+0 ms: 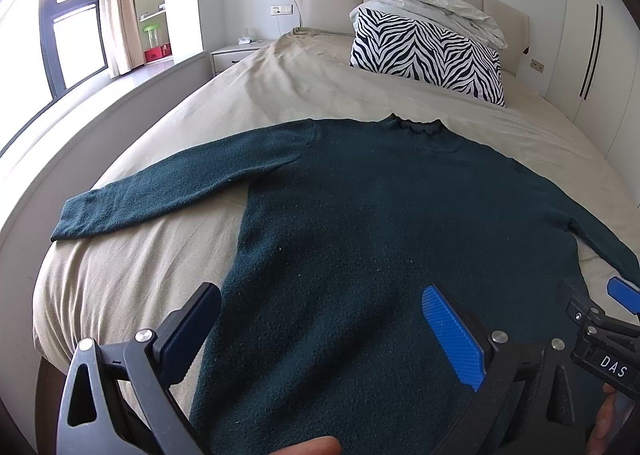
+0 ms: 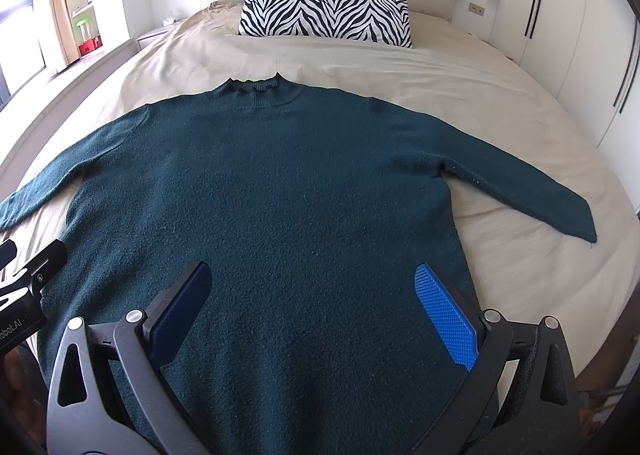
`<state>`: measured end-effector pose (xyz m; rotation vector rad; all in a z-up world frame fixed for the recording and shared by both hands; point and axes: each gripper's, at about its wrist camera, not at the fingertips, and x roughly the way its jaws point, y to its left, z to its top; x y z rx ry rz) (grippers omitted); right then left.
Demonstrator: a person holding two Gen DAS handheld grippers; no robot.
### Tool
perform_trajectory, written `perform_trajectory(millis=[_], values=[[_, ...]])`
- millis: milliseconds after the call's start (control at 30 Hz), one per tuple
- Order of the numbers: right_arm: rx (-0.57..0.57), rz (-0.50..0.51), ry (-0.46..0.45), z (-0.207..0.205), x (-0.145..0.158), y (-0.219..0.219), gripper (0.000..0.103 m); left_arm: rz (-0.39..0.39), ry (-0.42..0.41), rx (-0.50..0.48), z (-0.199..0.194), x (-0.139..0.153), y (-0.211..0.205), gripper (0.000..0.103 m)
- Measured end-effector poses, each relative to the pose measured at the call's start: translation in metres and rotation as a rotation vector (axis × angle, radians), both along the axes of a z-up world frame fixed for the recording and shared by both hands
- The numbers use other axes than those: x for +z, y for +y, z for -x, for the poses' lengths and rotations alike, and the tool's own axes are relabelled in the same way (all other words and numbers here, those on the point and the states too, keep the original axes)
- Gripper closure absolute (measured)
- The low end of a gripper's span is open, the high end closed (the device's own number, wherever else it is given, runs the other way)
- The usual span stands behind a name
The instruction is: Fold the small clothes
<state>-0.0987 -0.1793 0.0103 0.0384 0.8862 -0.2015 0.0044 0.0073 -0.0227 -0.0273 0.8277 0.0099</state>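
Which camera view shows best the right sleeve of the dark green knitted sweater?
The right wrist view: the right sleeve of the dark green knitted sweater lies there entire, from shoulder to cuff, on the beige bed sheet. The left wrist view shows only part of it, cut by the image edge.

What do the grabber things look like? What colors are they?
Both match. The left gripper and right gripper have dark grey metal arms with cut-out holes and shiny round bolts. Each has two flat fingers faced with bumpy blue pads. The neighbouring gripper's black body carries white lettering, "DAS".
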Motion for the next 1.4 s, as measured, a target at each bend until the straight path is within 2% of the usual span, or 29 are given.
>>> perform_trajectory(millis=[233,367,500,667,767,867,900,1033,1167,1267,1333,1400], values=[[-0.004,-0.01,0.01,-0.002,-0.006,-0.003,0.0,0.002,-0.009,-0.006,0.0,0.002,-0.003,0.0],[-0.006,-0.024,0.011,-0.004,-0.008,-0.009,0.0,0.029,-0.047,-0.035,0.004,0.006,-0.008,0.0],[-0.021,-0.118,-0.001,-0.003,-0.01,-0.038,0.0,-0.065,-0.081,-0.057,0.005,0.007,-0.022,0.0],[-0.155,-0.262,-0.103,0.011,-0.005,-0.129,0.0,-0.068,-0.046,-0.091,-0.007,0.001,-0.03,0.0],[-0.316,-0.407,-0.182,0.03,-0.008,-0.215,0.0,0.038,-0.005,-0.104,-0.019,-0.005,-0.027,0.0],[-0.527,-0.562,-0.236,0.056,-0.026,-0.305,0.001,0.166,-0.022,-0.121,-0.028,-0.01,-0.027,0.0],[-0.584,-0.613,-0.263,0.065,-0.035,-0.334,0.003,0.182,-0.024,-0.114,-0.032,-0.012,-0.029,0.0],[-0.715,-0.774,-0.314,0.083,-0.072,-0.42,0.02,0.182,0.032,-0.122,-0.047,-0.018,-0.046,0.0],[-0.794,-0.889,-0.329,0.085,-0.107,-0.477,0.032,0.195,0.063,-0.14,-0.059,-0.022,-0.058,0.0],[-0.801,-0.894,-0.373,0.079,-0.113,-0.503,0.032,0.212,0.059,-0.164,-0.065,-0.025,-0.065,0.0],[-0.796,-0.871,-0.38,0.07,-0.117,-0.515,0.033,0.264,0.091,-0.177,-0.072,-0.03,-0.065,0.001],[-0.797,-0.841,-0.37,0.054,-0.116,-0.524,0.048,0.325,0.113,-0.179,-0.077,-0.035,-0.062,0.004]])
